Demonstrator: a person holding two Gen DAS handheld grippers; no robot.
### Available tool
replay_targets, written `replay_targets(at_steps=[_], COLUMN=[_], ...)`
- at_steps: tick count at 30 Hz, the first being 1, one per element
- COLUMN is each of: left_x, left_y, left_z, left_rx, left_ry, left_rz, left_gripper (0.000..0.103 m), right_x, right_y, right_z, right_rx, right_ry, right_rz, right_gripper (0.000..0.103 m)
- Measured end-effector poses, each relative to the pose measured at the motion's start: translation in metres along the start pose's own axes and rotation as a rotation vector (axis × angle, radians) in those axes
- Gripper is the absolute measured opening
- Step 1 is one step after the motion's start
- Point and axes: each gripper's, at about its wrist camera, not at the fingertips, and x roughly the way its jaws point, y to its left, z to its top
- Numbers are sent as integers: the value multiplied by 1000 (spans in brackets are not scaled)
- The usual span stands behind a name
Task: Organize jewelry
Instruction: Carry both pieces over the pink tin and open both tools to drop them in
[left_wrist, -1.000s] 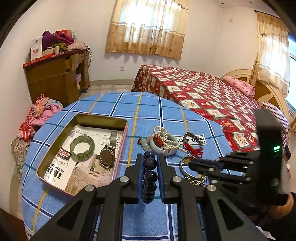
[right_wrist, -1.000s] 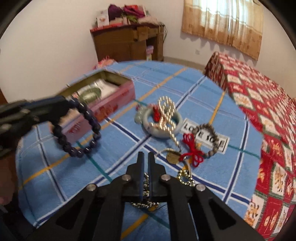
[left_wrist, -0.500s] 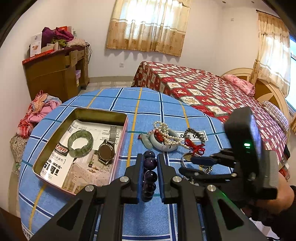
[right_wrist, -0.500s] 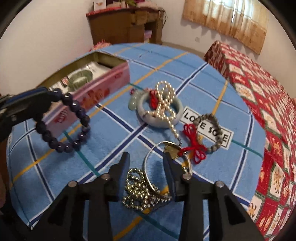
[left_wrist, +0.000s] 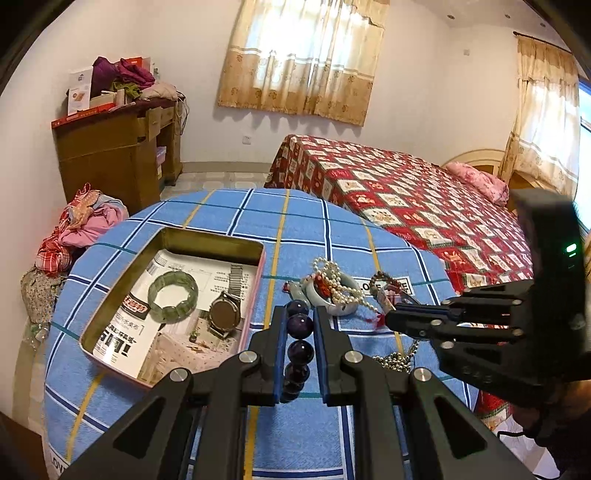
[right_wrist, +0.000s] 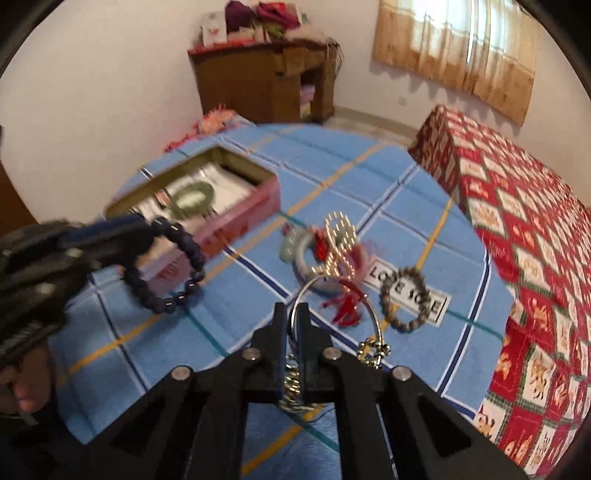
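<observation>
My left gripper (left_wrist: 299, 317) is shut on a dark purple bead bracelet (left_wrist: 300, 347), held above the blue checked table; the bracelet also shows in the right wrist view (right_wrist: 173, 266). My right gripper (right_wrist: 293, 314) is shut on a thin silver bangle (right_wrist: 332, 291) with a red tassel (right_wrist: 345, 306) and a metal chain (right_wrist: 373, 349) hanging from it. A pink tin box (left_wrist: 110, 325) at the left holds a green bead bracelet (left_wrist: 171, 295) and a wristwatch (left_wrist: 225, 314). A jade bangle (right_wrist: 301, 254) with a pearl string (right_wrist: 341, 236) and a grey bead bracelet (right_wrist: 404, 299) lie on the table.
The round table (left_wrist: 303, 236) has a blue checked cloth; its edge curves close on the right. A bed with a red patterned cover (left_wrist: 406, 199) stands behind it. A wooden cabinet (left_wrist: 118, 155) and a pile of clothes (left_wrist: 81, 229) are at the far left.
My right gripper opened over the silver bangle, then shut on it and lifted it, with the tassel and chain dangling. My left gripper kept the purple bracelet and drifted slightly.
</observation>
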Motion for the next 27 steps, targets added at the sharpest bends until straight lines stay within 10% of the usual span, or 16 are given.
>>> replay_targets(at_steps=[27], left_x=[-15], left_y=[87], left_z=[38], left_rx=[-85], left_ry=[-75], left_rz=[147], left_gripper=[14], right_x=[20], right_y=[53], right_z=[82], right_rx=[-107], right_ry=[-155], right_rz=[190], right_gripper=[6])
